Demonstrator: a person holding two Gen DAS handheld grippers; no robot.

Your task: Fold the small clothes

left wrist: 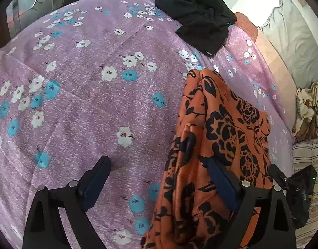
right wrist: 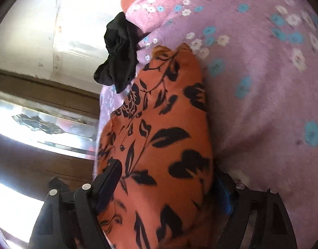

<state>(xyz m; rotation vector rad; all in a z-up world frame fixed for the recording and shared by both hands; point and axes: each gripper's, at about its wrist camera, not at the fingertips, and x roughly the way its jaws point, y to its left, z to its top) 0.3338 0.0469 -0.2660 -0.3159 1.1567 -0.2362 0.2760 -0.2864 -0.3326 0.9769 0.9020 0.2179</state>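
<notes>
An orange garment with black flower print (left wrist: 217,145) lies bunched in a long strip on the purple flowered bedsheet (left wrist: 86,103). My left gripper (left wrist: 159,166) is open above it; its right finger (left wrist: 221,182) rests over the cloth and its left finger (left wrist: 96,178) is over bare sheet. In the right wrist view the same orange garment (right wrist: 159,145) fills the space between the fingers of my right gripper (right wrist: 165,176), which stand wide apart with cloth between them. A crumpled black garment (left wrist: 200,25) lies farther up the bed; it also shows in the right wrist view (right wrist: 119,56).
The bed's right edge runs along a pink mattress side (left wrist: 269,51). Beyond it lie a grey pillow (left wrist: 294,41), a beige crumpled cloth (left wrist: 310,112) and a striped cloth (left wrist: 312,157). A wooden frame with glass (right wrist: 44,124) stands beside the bed.
</notes>
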